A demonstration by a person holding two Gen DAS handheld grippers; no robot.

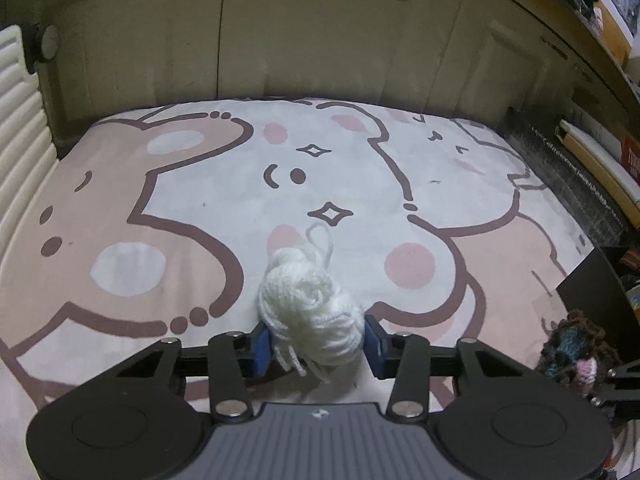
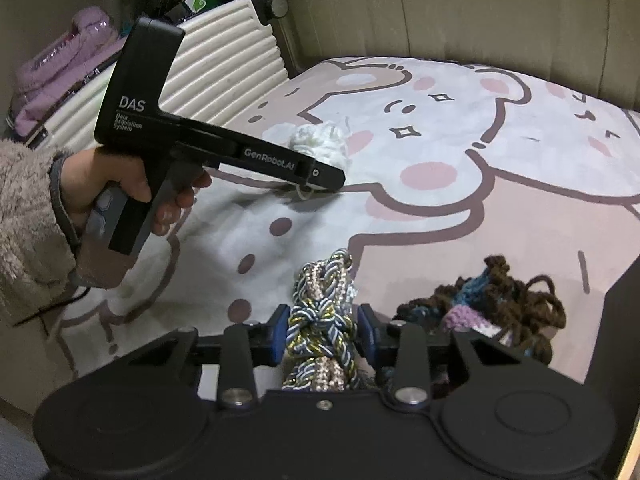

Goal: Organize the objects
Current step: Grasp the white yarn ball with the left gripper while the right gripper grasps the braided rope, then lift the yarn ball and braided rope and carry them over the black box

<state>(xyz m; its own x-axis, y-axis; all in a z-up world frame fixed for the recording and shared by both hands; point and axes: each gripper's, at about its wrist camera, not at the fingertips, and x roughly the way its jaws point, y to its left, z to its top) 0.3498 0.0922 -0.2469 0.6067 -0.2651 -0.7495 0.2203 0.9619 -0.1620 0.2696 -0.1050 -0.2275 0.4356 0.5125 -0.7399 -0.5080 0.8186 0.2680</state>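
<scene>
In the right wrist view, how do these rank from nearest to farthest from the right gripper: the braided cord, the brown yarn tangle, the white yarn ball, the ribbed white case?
1. Braided cord: clamped in the right gripper.
2. Brown yarn tangle: just to its right, on the rug.
3. White yarn ball: farther up the rug, in the left gripper.
4. Ribbed white case: beyond the rug's left edge.

yarn ball (image 1: 312, 316): on the rug (image 1: 168, 208), mid-near part, between the left tongs (image 1: 318, 346)
cord bundle (image 2: 324, 320): on rug, between the right tongs (image 2: 324, 334)
knit heap (image 2: 500, 304): just right of cord bundle, beside the bin (image 2: 624, 320) at rug's right edge
</scene>
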